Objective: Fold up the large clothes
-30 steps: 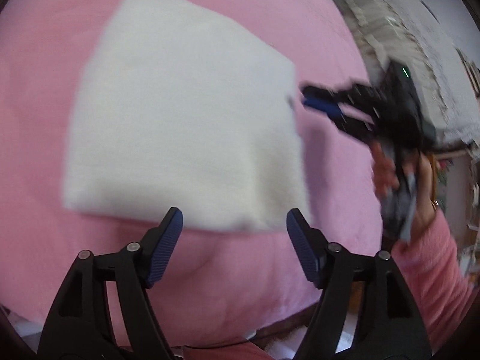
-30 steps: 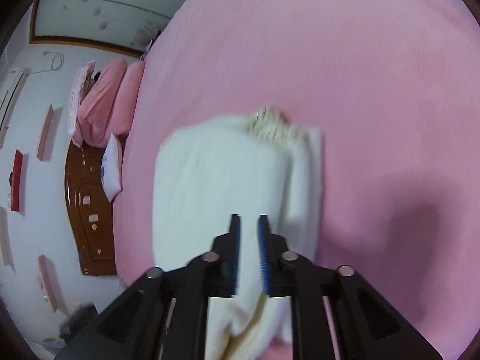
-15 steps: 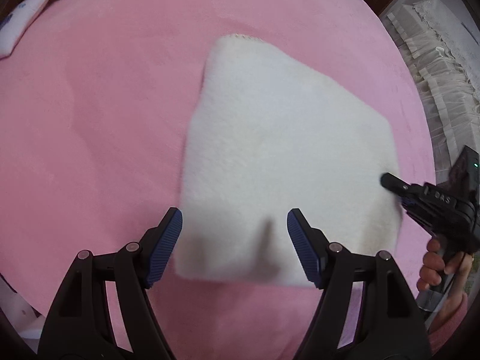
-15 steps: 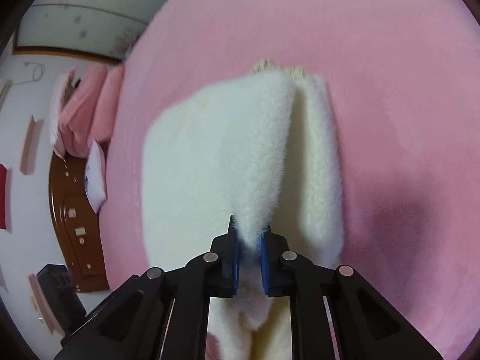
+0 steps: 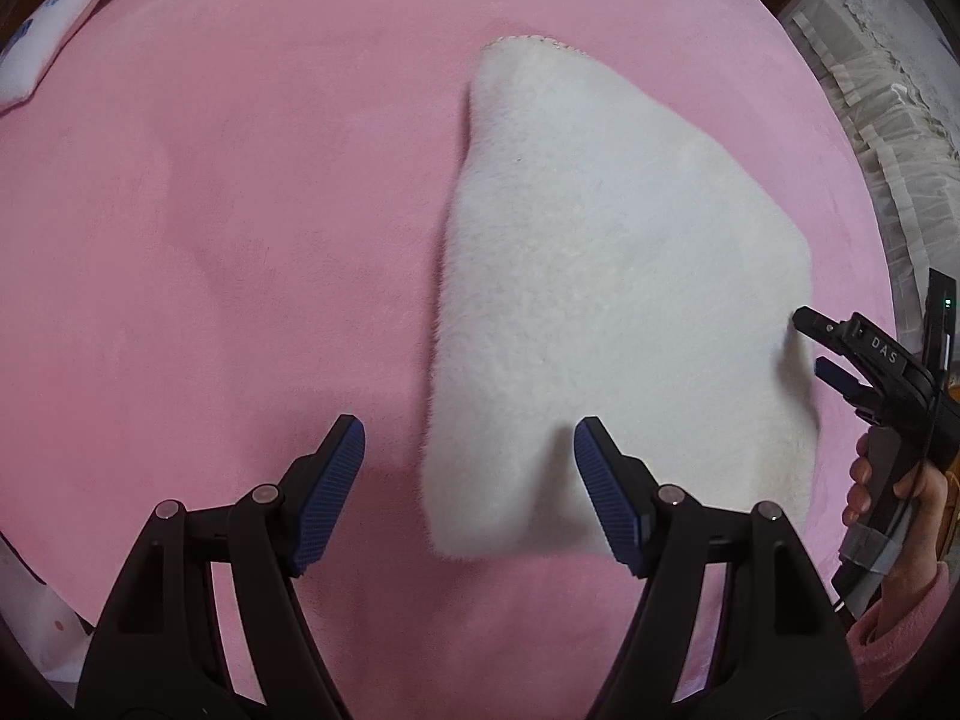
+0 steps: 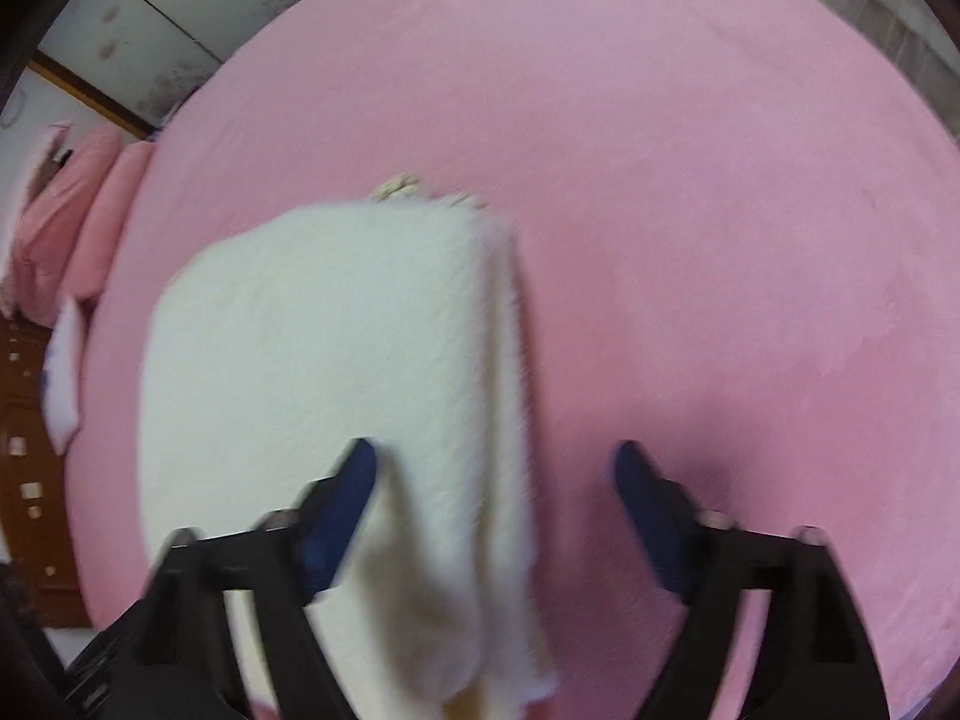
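Note:
A white fleecy garment lies folded into a thick pad on the pink bed cover. My left gripper hovers open over its near left corner, and the pads touch nothing. In the left wrist view my right gripper sits at the garment's right edge, held by a hand in a pink sleeve. In the blurred right wrist view the right gripper has its jaws opening wide. The garment's folded edge lies loose between them, with neither pad pressing on it.
Pink pillows and a small white pillow lie at the head of the bed by a brown wooden headboard. White lace bedding is beyond the bed's far right edge. The bed's near edge is at lower left.
The right gripper pinched a raised fold of the garment, then sprang open and let it drop flat. The left gripper shifted towards the garment's left corner and stayed open.

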Demonstrator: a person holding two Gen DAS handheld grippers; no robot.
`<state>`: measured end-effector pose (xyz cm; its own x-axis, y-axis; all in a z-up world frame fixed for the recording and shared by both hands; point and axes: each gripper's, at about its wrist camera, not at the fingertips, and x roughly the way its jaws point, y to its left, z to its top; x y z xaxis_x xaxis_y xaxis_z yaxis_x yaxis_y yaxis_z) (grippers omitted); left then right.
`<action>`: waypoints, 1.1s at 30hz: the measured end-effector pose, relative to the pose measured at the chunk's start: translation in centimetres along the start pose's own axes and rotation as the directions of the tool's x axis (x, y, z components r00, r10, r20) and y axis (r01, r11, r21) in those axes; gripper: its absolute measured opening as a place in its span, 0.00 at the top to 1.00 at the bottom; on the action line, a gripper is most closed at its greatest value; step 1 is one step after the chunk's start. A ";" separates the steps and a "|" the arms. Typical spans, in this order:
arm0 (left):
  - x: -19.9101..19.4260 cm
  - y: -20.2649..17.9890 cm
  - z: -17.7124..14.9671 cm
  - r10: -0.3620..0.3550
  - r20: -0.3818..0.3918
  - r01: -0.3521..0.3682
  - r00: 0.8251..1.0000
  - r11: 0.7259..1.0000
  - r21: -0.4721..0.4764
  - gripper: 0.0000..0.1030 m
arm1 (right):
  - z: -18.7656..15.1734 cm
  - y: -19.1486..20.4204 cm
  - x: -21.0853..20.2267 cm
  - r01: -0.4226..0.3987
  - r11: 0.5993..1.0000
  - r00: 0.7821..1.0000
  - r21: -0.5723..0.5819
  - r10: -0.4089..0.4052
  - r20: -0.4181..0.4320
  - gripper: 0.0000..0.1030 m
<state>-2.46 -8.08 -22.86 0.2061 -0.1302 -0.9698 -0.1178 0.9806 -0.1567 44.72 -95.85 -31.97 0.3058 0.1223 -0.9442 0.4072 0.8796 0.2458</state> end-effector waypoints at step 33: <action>0.0 -0.3 1.3 -0.001 0.015 0.002 1.000 0.999 -0.041 0.32 | -9.1 1.9 -4.6 -0.028 0.995 0.996 -0.091 0.035 0.081 0.77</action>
<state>-1.20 -8.20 -22.58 0.2209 -0.1292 -0.9667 -0.1576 0.9734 -0.1661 36.25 -90.58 -29.21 0.3887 0.1152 -0.9141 0.3184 0.9142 0.2507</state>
